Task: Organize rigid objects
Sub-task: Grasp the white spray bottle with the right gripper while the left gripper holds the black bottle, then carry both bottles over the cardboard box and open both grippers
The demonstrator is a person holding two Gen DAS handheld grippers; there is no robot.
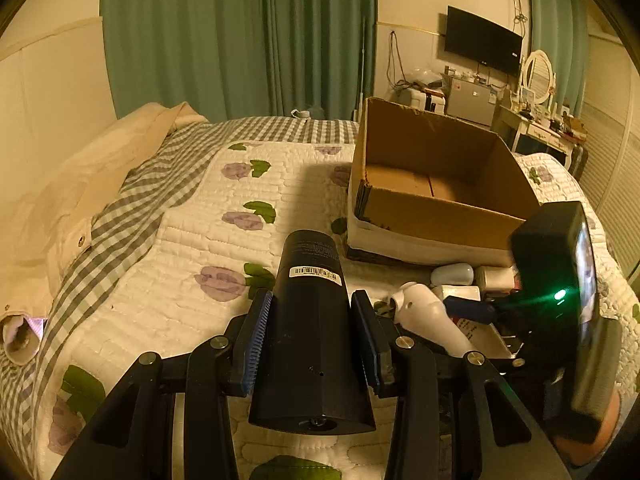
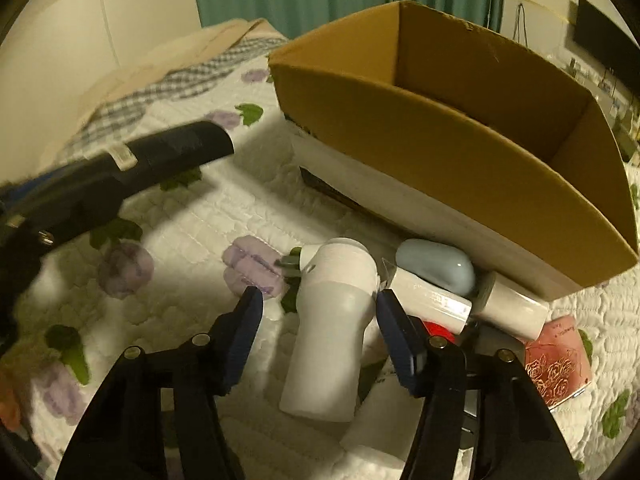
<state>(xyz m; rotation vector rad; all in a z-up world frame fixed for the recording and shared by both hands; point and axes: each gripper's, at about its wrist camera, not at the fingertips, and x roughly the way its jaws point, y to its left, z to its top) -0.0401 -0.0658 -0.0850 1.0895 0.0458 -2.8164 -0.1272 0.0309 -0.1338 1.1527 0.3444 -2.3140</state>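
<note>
My left gripper is shut on a black cylinder with a barcode label and holds it above the quilt; the cylinder also shows at the left of the right wrist view. My right gripper is open, its fingers on either side of a white bottle-shaped object lying on the bed, not touching it. The open cardboard box stands on the bed just behind; in the right wrist view its near wall fills the upper right.
Against the box front lie a pale blue rounded object, white tubes and a pink rose-patterned box. The flowered quilt spreads left. A checked sheet and cream pillows lie at the far left.
</note>
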